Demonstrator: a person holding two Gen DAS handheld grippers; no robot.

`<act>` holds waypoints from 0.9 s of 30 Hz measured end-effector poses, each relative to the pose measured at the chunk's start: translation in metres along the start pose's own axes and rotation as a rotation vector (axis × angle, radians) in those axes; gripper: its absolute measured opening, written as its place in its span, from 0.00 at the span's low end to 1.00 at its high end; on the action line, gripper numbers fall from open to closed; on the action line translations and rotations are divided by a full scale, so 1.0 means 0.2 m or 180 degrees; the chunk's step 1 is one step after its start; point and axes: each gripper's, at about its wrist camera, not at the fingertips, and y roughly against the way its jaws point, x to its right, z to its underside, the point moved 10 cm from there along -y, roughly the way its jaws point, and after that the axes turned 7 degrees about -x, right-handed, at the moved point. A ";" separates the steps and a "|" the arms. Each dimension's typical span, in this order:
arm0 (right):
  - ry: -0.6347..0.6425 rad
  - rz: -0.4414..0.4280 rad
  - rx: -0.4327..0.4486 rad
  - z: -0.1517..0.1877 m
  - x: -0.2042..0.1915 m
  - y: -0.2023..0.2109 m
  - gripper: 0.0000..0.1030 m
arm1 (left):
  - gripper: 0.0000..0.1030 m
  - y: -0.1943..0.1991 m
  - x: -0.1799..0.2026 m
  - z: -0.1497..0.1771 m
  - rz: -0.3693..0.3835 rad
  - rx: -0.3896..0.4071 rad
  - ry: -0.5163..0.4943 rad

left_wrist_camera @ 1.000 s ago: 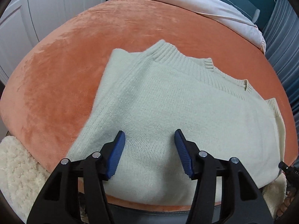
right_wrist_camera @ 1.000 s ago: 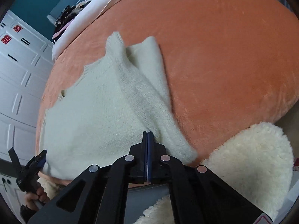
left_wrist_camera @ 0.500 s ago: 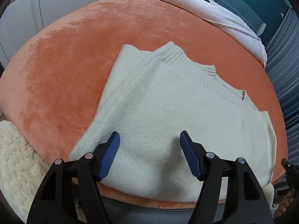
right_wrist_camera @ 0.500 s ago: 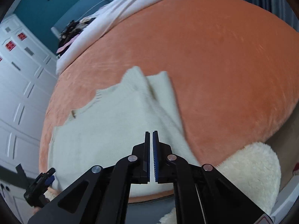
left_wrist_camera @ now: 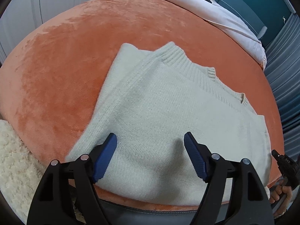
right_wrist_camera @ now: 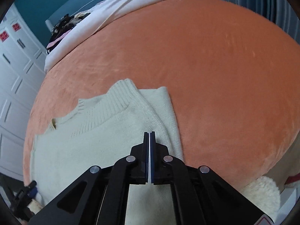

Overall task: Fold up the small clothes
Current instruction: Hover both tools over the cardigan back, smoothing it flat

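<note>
My left tongs [left_wrist_camera: 150,146] stayed wide above the cream sweater [left_wrist_camera: 168,112] lying on the orange bed [left_wrist_camera: 75,56]; my right tongs [right_wrist_camera: 149,136], slightly parted half a second ago, had pressed together empty, lifted higher.

Bare orange cushion [right_wrist_camera: 215,75] is lying open across my frame's upper right; the bedding [right_wrist_camera: 131,9] is crowding its upper edge.

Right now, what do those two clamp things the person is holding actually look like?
Both are black plastic frames with triangular cut-outs and round silver rivets at the joints. The left gripper has two jaws lined with ribbed blue pads. The right gripper is the same build: black arms, silver rivets, thin blue pad edges. No cables or sleeves show; a red-edged sticker sits at the right one's corner.
</note>
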 end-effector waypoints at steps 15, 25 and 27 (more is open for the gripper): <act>0.0727 -0.0883 -0.0333 0.29 -0.76 0.10 0.11 | 0.77 0.05 -0.02 0.04 -0.0289 0.0081 -0.0129; 0.1228 -0.0773 -0.0572 0.42 -1.06 -0.05 0.11 | 0.80 0.05 -0.02 0.07 -0.0246 0.0114 -0.0230; 0.1279 -0.0774 -0.0514 0.38 -1.11 -0.03 0.11 | 0.83 0.04 -0.01 0.07 -0.0289 0.0123 -0.0283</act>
